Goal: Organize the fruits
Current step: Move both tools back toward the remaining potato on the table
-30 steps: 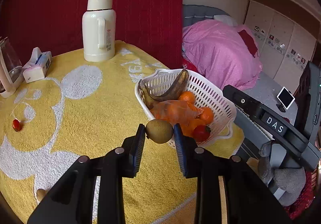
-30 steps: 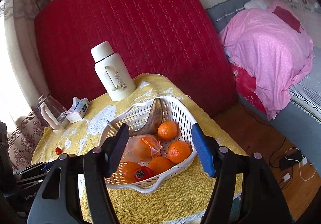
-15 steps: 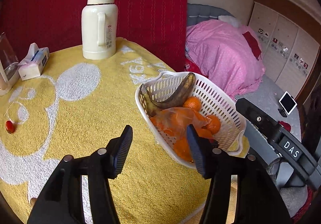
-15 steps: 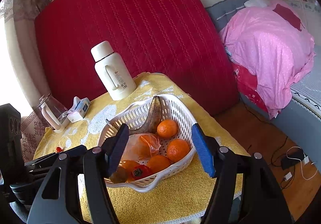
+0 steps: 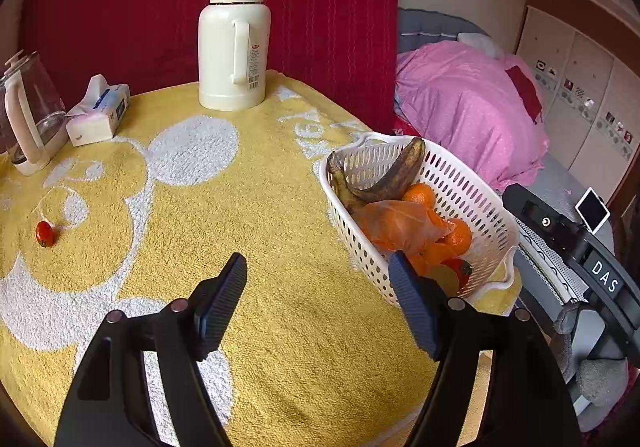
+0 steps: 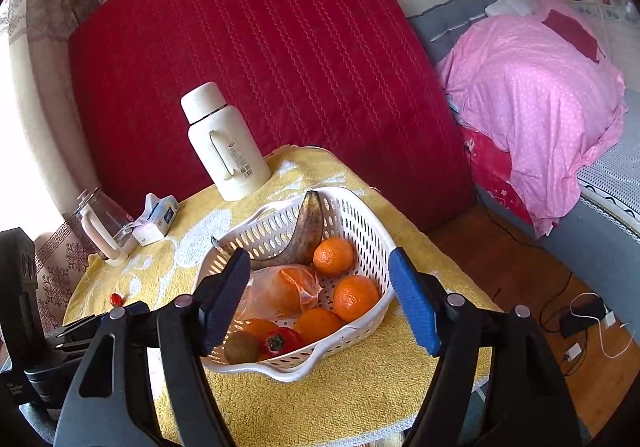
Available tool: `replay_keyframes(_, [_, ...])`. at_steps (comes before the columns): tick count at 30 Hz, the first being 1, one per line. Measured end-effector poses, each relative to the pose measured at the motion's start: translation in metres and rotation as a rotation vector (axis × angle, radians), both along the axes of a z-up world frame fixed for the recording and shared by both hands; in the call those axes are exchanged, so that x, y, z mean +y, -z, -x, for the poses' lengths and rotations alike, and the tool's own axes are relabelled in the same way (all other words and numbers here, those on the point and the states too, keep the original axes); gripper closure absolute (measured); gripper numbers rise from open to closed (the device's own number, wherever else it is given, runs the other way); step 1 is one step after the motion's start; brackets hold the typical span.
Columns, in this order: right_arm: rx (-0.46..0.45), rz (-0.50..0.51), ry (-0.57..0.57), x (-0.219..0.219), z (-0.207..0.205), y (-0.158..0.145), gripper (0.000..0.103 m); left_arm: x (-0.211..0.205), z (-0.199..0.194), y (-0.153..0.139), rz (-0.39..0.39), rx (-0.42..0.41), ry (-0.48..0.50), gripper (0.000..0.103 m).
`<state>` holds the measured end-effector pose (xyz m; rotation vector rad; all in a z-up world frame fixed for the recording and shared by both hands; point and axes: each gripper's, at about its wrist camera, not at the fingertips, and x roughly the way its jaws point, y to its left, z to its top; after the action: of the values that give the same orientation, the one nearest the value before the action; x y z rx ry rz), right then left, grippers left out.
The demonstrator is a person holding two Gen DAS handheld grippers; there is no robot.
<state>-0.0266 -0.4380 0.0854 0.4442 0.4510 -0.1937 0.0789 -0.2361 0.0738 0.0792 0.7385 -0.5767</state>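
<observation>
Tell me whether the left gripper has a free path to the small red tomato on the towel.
Probably yes. The left gripper is open and empty, and the tomato lies alone on the yellow towel with only bare cloth between them.

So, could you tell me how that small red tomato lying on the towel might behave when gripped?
The small red tomato looks smooth and rounded, so it may slip or roll from the pads. It is probably soft, so a gentle squeeze seems wise. The towel should damp rolling.

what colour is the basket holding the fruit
White perforated plastic basket, clearest in the right wrist view.
</observation>
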Motion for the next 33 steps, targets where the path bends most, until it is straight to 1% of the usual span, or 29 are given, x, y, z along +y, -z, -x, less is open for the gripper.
replay_keyframes(1, [0.000, 0.002, 0.000, 0.001, 0.000, 0.000, 0.030, 0.002, 0.001, 0.000, -0.002, -0.009, -0.005, 0.023])
replay_keyframes(4, [0.000, 0.012, -0.007, 0.005, 0.000, 0.000, 0.030, 0.009, 0.004, -0.002, -0.012, -0.034, -0.023, 0.023])
replay_keyframes(6, [0.001, 0.025, -0.011, 0.009, 0.000, -0.001, 0.029, 0.015, 0.004, -0.002, -0.010, -0.037, -0.037, 0.017])
replay_keyframes(11, [0.009, 0.045, -0.033, 0.019, -0.002, 0.000, 0.028, 0.032, 0.003, -0.001, -0.006, -0.031, -0.082, 0.013])
replay_keyframes(24, [0.019, 0.110, -0.100, 0.050, -0.005, 0.002, 0.028, 0.083, -0.008, 0.004, 0.010, -0.004, -0.227, 0.013])
replay_keyframes(29, [0.020, 0.144, -0.133, 0.065, -0.006, 0.003, 0.028, 0.102, -0.010, 0.006, 0.001, -0.014, -0.280, 0.013])
replay_keyframes(33, [0.021, 0.175, -0.165, 0.078, -0.006, 0.003, 0.028, 0.121, -0.013, 0.006, 0.018, -0.014, -0.323, 0.013])
